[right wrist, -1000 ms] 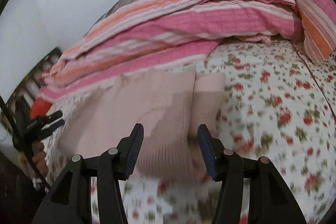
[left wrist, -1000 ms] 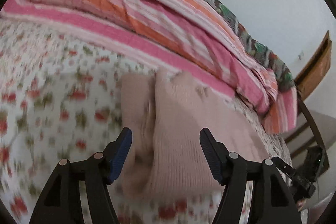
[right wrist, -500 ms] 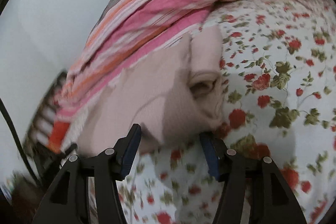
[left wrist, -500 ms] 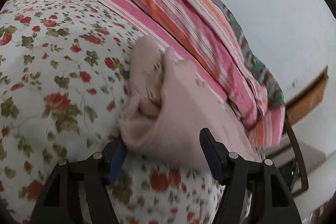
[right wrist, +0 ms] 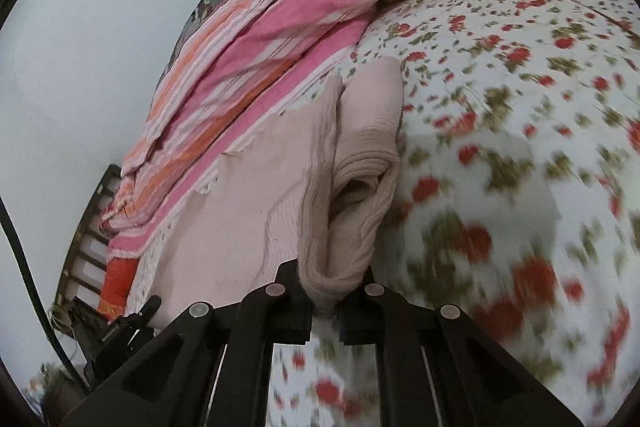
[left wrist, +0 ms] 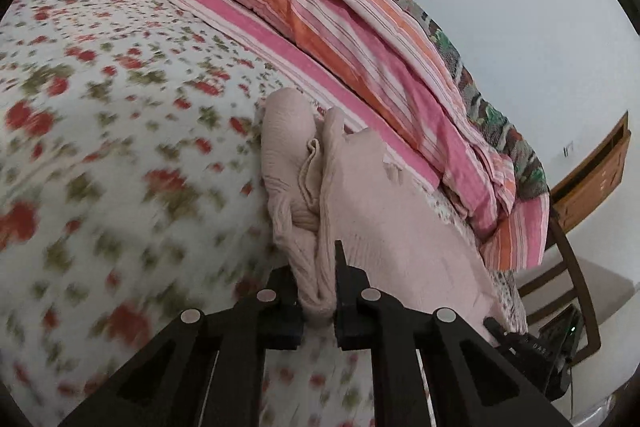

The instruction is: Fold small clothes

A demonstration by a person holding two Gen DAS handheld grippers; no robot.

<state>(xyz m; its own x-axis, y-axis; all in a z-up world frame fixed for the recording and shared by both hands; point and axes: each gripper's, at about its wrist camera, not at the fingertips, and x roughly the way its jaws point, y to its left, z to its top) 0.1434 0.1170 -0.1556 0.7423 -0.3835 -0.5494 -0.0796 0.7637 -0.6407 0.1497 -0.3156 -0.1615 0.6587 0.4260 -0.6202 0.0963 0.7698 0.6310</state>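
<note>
Both grippers pinch the near hem of the pink sweater; left gripper and right gripper each have jaws pressed onto bunched knit at one corner (probably so the edge lifts evenly); the rest lies on the floral bed, beside the striped quilt; next fold looks like carrying the hem toward the far end.
</note>
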